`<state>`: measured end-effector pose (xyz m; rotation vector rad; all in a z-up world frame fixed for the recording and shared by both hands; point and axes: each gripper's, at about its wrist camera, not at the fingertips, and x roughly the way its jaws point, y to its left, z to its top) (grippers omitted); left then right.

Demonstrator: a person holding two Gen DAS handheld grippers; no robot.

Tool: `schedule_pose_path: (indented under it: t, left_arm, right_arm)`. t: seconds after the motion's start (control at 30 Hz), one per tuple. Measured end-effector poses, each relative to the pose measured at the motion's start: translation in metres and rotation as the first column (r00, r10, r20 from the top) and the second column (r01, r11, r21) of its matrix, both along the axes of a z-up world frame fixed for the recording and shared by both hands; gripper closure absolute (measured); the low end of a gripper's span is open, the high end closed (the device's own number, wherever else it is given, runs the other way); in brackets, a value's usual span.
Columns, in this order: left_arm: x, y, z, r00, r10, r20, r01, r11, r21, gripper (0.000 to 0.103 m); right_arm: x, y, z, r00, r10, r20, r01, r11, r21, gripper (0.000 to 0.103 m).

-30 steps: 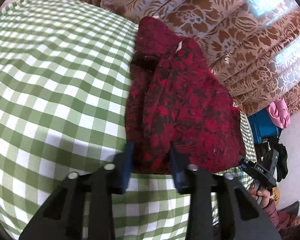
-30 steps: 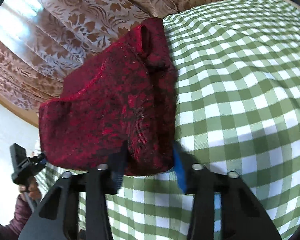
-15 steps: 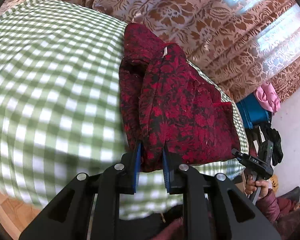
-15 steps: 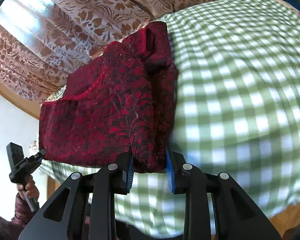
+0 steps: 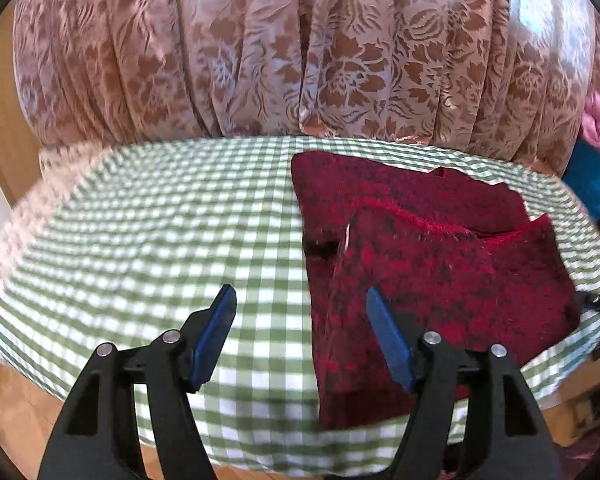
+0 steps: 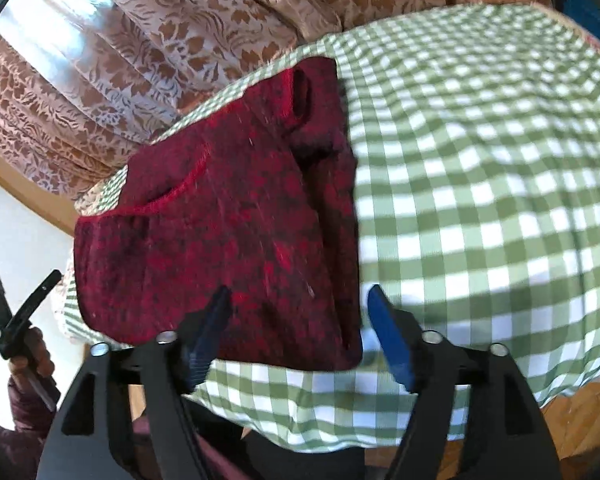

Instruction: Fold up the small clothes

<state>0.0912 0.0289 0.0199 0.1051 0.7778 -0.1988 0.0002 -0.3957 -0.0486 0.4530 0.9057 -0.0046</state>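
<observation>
A dark red patterned garment [image 5: 432, 272] lies folded on the green-and-white checked tablecloth [image 5: 140, 240], at the right of the left wrist view. My left gripper [image 5: 300, 320] is open and empty, raised above the cloth just left of the garment's near edge. In the right wrist view the garment [image 6: 228, 232] lies at the left, reaching the table's near edge. My right gripper [image 6: 296, 320] is open and empty, its jaws standing either side of the garment's near right corner without holding it.
Brown floral curtains [image 5: 300, 60] hang close behind the table. The tablecloth [image 6: 480, 200] drops off at the near edge over a wooden floor [image 6: 580, 412]. A pink and blue bundle [image 5: 596, 140] sits at the far right. The left hand with its gripper shows in the right wrist view [image 6: 20, 320].
Both grippers were shut on the garment's near edge; they have let it go, opened wide and pulled back. The left view has swung to face the curtains.
</observation>
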Motion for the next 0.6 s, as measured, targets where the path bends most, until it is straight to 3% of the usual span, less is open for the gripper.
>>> schedule_pose_path:
  t: [0.07,0.2,0.6]
  left_arm:
    - [0.003,-0.006,0.003,1.0,0.008,0.018,-0.008,1.0,0.028,0.029]
    - [0.007,-0.018,0.004,0.999,0.01,0.033,-0.012,0.998,0.059,0.029]
    - [0.015,-0.025,-0.008,0.999,0.045,0.0,-0.045,0.995,0.092,0.027]
  right_arm:
    - [0.004,0.004,0.005,1.0,-0.001,0.01,0.001,1.0,-0.029,0.027]
    - [0.01,0.012,0.016,0.999,-0.009,0.034,0.013,0.995,-0.098,0.021]
    - [0.036,0.02,0.029,0.997,0.012,0.081,0.004,0.982,-0.191,0.021]
